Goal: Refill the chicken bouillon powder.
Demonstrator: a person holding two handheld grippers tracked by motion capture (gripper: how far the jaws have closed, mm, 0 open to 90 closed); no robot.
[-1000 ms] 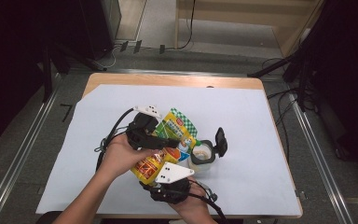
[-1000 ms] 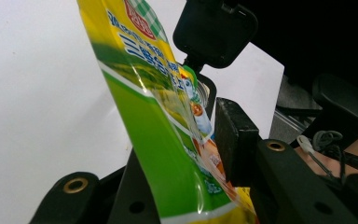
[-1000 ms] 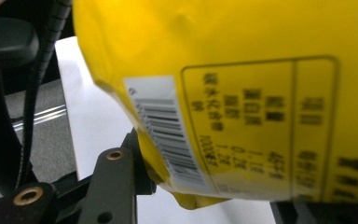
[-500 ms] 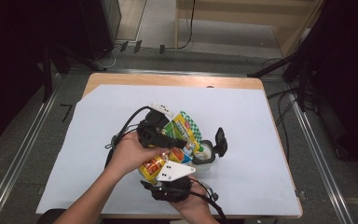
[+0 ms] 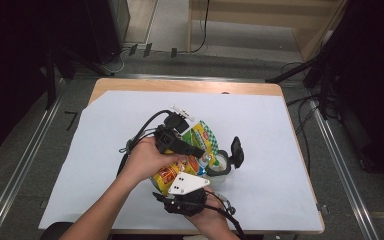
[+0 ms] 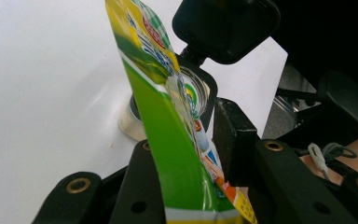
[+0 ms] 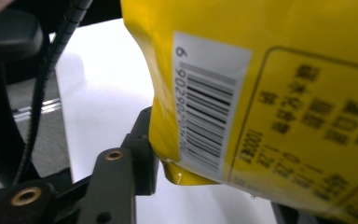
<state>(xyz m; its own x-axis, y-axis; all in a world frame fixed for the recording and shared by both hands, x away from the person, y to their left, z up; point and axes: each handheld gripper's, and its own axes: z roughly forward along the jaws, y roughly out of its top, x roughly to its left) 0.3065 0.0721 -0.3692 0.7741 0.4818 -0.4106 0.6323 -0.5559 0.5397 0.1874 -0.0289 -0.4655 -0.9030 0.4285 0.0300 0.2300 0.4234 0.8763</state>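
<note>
step: pouring, not finished | yellow-green plastic pouch [image 5: 196, 150] tilted over open clear jar [image 5: 219, 164] with black flip lid | left gripper [image 6: 186, 154] jaws pinch pouch top, just closing | right gripper [image 7: 205, 186] jaws clamp pouch bottom | white-covered bench [image 5: 290, 150]

Left claw [image 5: 196, 151]: black, brass-ringed screw holes, black cable. Right claw [image 5: 182, 187]: black, white three-cornered plate on top. Forearms bare.
</note>
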